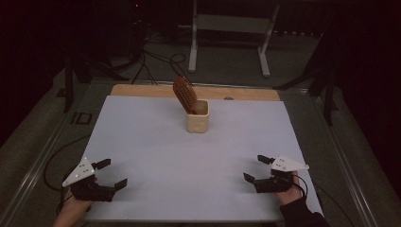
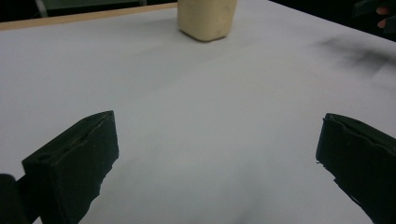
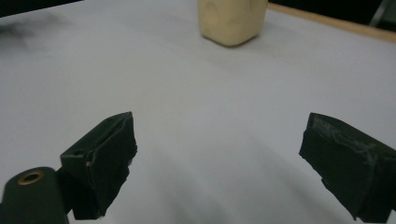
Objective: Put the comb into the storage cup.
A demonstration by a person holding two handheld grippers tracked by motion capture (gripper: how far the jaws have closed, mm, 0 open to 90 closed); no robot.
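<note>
Cream holder cup (image 1: 197,121) stands at far middle of white sheet (image 1: 156,156). Brown hairbrush (image 1: 185,94) leans inside, handle hidden in cup. Left gripper (image 1: 111,174) at near left corner, jaws wide apart, nothing between. Right gripper (image 1: 254,168) at near right, jaws apart, empty. In both gripper views cup top cut off. Room behind dark, hard to read.

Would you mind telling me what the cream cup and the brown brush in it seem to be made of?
The cup looks like matte plastic or ceramic: smooth, cream, rounded corners. The brush looks wooden: reddish-brown, with ridged rows; too small to be sure.
</note>
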